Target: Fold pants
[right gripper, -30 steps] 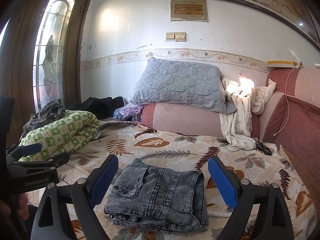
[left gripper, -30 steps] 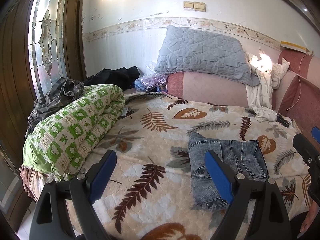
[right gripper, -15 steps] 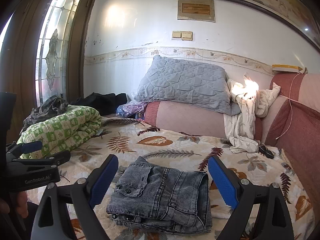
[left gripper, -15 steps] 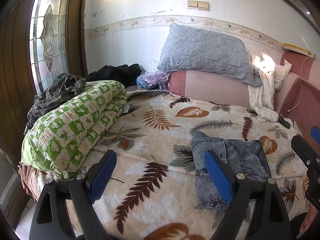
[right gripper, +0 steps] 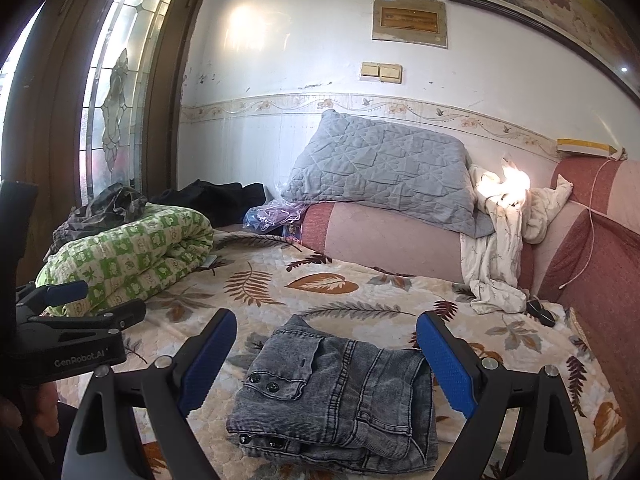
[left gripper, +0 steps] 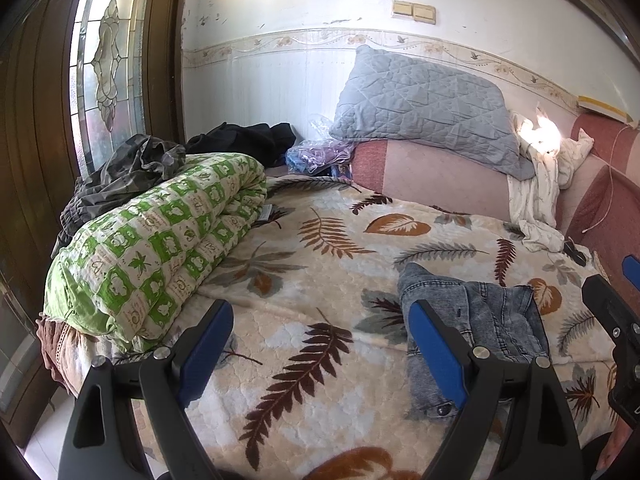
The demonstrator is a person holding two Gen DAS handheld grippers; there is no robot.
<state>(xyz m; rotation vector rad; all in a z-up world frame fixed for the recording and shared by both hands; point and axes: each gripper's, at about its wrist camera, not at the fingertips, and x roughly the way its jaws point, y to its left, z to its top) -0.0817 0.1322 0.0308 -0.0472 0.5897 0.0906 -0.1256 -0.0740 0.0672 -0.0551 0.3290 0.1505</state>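
Grey denim pants [right gripper: 340, 392] lie folded into a compact stack on the leaf-print blanket [right gripper: 360, 296], waistband buttons facing the near edge. My right gripper [right gripper: 326, 360] hovers over them, open, its blue pads [right gripper: 448, 364] either side of the stack without touching. The left wrist view shows the same pants [left gripper: 480, 320] to the right behind one finger. My left gripper [left gripper: 320, 348] is open above bare blanket [left gripper: 312, 272], holding nothing. The left gripper's body [right gripper: 72, 340] appears at the left edge of the right wrist view, with a hand below it.
A rolled green-and-white quilt [left gripper: 160, 252] lies along the left side with dark clothes [left gripper: 240, 144] behind it. A grey pillow [right gripper: 384, 168] rests on a pink bolster [right gripper: 392, 240] at the back. White cloth [right gripper: 500, 248] hangs at the right over the red sofa back [right gripper: 592, 256].
Both views have drifted slightly and the scene sits a little lower in frame. The pants lie unmoved and both grippers stay open.
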